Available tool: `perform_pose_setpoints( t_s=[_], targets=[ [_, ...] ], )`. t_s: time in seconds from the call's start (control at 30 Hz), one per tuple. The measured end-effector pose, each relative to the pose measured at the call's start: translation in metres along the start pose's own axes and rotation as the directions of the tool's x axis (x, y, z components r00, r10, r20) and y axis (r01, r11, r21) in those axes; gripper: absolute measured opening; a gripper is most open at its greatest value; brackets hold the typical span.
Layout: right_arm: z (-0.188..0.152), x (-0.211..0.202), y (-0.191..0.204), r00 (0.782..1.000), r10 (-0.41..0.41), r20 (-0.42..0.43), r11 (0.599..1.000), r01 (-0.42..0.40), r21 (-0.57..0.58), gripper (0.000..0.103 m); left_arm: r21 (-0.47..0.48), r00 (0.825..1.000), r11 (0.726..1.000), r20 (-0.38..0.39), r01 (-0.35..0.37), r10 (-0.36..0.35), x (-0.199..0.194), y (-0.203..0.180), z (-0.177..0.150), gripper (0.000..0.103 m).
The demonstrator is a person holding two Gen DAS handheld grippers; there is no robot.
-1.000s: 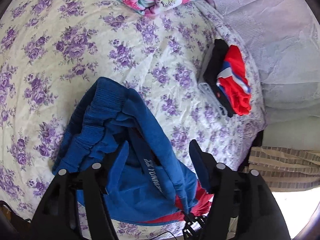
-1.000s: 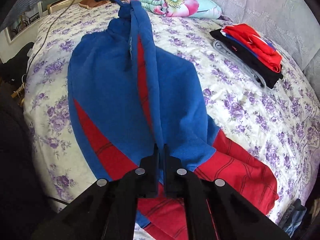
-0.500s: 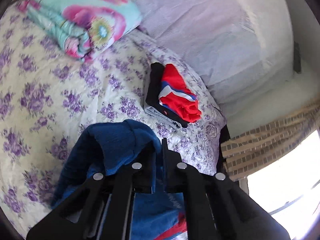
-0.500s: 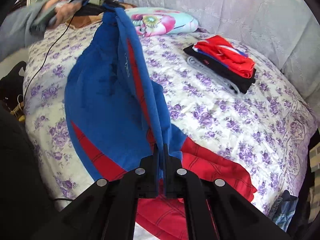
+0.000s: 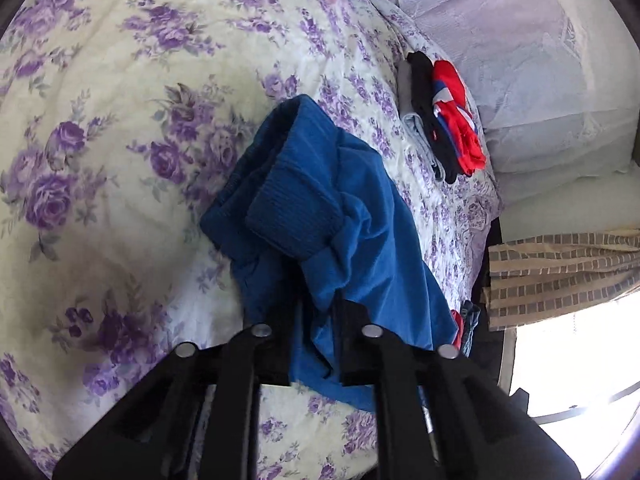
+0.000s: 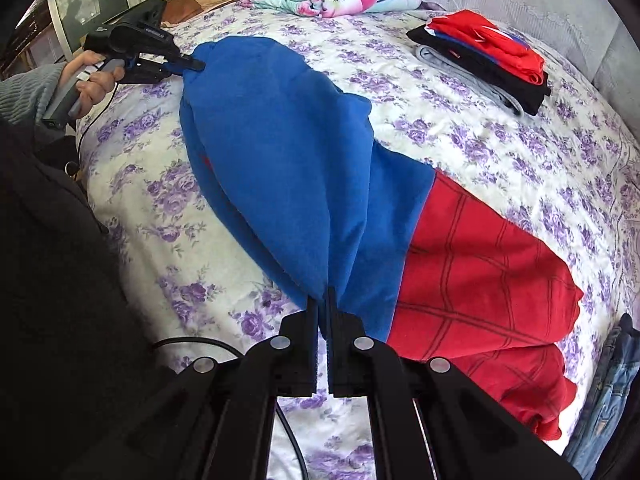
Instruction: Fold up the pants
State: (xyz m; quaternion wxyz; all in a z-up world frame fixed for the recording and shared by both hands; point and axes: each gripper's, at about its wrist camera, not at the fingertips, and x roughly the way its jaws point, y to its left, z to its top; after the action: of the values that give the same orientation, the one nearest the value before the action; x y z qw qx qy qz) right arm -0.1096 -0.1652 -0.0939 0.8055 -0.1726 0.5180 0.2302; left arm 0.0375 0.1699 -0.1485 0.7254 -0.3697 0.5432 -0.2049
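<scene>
I have carried the waistband end of the pants point(image 6: 288, 168) down from its raised position and laid it on the bed point(image 5: 120, 160), so the blue upper half now lies folded over the lower half. One second ago this end hung in the air between both grippers; it now rests on the quilt.

The left gripper point(image 5: 316, 320) is opening. Blue cloth is still between its jaws, bunched just ahead of the fingers, and the ribbed waistband point(image 5: 296, 208) lies crumpled directly in front of it (release is under way, not complete). The right gripper point(image 6: 323, 308) is closed tight on the fold edge of the pants, with the cloth fanning out ahead of it toward the left gripper at the far end.

In my judgement the lengthwise fold is set down, and the next fold across can follow once the left gripper is free.

Materials: the pants are a soft, matte fleece-like knit, blue on the upper part, with red legs point(image 6: 480, 272) crossed by thin dark lines, to the right of the right gripper. The waistband is thicker, with close ribbing. The bed cover is a pale quilted cloth printed with purple flowers. A stack of folded clothes point(image 6: 484, 56) lies well beyond, to the right.
</scene>
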Motion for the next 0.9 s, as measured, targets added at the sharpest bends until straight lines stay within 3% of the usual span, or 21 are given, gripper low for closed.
perform_pose_setpoints(
  t_s=[0.07,0.17,0.4,0.53,0.6,0.9],
  targets=[
    [-0.002,0.003,0.001,1.000,0.002,-0.010,1.000,-0.002,0.007,0.003,-0.021,1.000,1.000,0.024,0.014,-0.013,0.000,0.003,0.002,0.037],
    [-0.004,0.009,0.000,1.000,0.004,-0.017,1.000,-0.003,0.019,0.003,-0.059,0.999,0.997,0.018,0.044,-0.043,0.007,0.004,0.009,0.046],
    [-0.006,0.010,0.001,1.000,-0.001,-0.022,0.999,0.003,0.050,0.003,-0.085,0.999,0.995,-0.015,0.049,-0.050,0.009,0.008,0.009,0.049],
    [-0.005,0.011,0.001,1.000,-0.007,-0.025,0.998,0.008,0.056,0.003,-0.071,0.999,0.997,0.037,0.014,-0.011,-0.019,0.009,0.012,0.065],
    [-0.005,0.011,0.000,1.000,-0.005,-0.025,0.998,0.007,0.066,0.003,-0.078,0.998,0.997,0.056,0.020,-0.016,-0.024,0.012,0.015,0.065],
    [-0.004,0.013,-0.001,0.999,-0.001,-0.039,0.998,0.004,0.068,0.003,-0.073,0.999,0.997,0.046,-0.010,0.013,0.003,0.014,0.020,0.072]
  ],
)
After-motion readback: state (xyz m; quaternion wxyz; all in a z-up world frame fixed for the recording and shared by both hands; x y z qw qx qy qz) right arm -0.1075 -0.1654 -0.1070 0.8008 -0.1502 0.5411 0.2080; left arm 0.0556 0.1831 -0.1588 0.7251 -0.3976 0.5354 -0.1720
